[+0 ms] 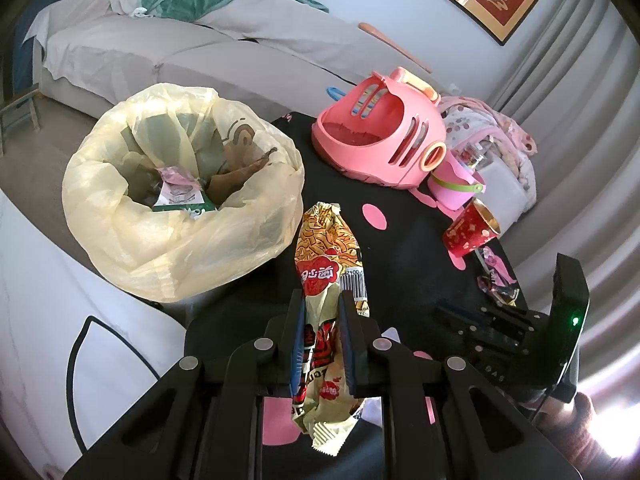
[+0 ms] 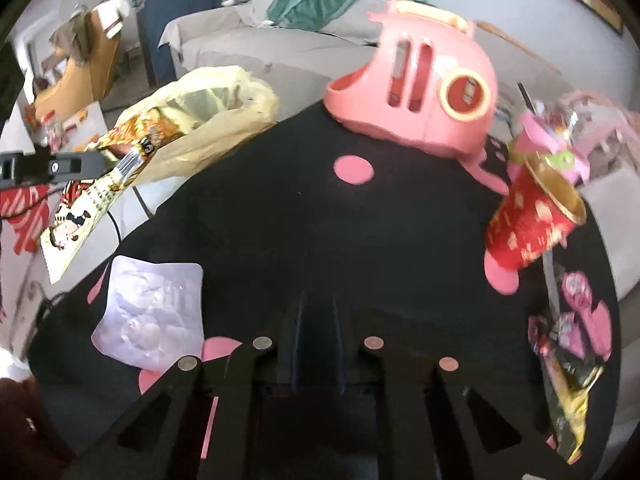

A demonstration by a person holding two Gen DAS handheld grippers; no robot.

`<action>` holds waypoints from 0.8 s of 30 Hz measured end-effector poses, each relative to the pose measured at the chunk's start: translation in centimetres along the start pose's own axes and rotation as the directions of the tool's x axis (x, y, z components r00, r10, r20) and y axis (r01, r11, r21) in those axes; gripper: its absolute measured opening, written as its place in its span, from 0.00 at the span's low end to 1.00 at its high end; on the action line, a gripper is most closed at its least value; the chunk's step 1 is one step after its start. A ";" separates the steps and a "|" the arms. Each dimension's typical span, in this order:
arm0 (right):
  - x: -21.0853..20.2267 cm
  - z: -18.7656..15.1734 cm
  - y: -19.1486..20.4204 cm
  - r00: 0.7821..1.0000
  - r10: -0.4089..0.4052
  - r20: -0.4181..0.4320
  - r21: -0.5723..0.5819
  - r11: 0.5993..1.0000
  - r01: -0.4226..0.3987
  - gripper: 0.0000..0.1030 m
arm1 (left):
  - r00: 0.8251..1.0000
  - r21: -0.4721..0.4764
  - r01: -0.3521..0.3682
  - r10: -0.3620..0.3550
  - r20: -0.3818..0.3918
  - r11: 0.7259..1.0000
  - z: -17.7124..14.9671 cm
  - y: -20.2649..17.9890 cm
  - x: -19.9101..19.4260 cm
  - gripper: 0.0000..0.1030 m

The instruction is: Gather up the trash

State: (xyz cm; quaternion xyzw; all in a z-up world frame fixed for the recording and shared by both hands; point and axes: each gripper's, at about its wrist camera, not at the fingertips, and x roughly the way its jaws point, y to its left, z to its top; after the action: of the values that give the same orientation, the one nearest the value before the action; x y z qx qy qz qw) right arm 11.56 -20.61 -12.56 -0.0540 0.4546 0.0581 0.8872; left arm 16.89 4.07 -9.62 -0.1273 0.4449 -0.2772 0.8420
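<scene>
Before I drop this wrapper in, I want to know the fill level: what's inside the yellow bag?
The translucent yellow plastic bag holds a green-and-white packet and brown scraps; anything beneath them is covered.

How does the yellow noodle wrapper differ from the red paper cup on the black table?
The yellow noodle wrapper is flat, crinkled and held between the left gripper jaws; the red paper cup keeps its round form and stands free on the black table. The wrapper is long, the cup short. Both bear printed patterns.
</scene>
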 end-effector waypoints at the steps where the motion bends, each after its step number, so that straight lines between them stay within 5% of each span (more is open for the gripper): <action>1: -0.1 -0.2 -0.4 1.000 0.020 0.002 0.022 1.000 -0.020 0.12 | 1.000 -0.001 -0.001 0.001 -0.002 1.000 0.0 0.0 0.1 0.16; 6: -1.3 -0.9 -0.4 0.985 0.173 0.027 0.083 0.981 -0.175 0.12 | 1.000 0.016 -0.002 0.002 -0.023 1.000 -0.9 -0.1 -0.1 0.16; 14: 0.4 -0.2 4.5 0.969 0.246 0.010 -0.057 0.968 -0.245 0.21 | 0.989 0.032 -0.026 0.031 -0.148 0.999 -5.1 0.3 0.5 0.16; 21: 3.3 0.9 4.4 0.933 0.359 -0.020 0.002 0.933 -0.359 0.24 | 0.986 0.055 -0.051 0.059 -0.157 0.997 -5.9 -0.1 1.0 0.16; 23: 3.0 0.8 4.8 0.930 0.368 -0.009 -0.018 0.930 -0.368 0.19 | 0.985 0.055 -0.053 0.061 -0.161 0.997 -5.8 -0.1 1.2 0.16; 24: 2.7 0.7 5.0 0.931 0.364 -0.006 -0.030 0.931 -0.364 0.08 | 0.985 0.054 -0.052 0.060 -0.162 0.997 -5.8 -0.1 1.2 0.16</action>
State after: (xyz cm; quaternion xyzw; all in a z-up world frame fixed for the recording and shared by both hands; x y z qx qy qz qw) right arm 12.96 -15.38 -14.55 0.0174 0.4561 0.2282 0.8600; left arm 12.63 3.49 -13.70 -0.0709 0.5087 -0.2738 0.8132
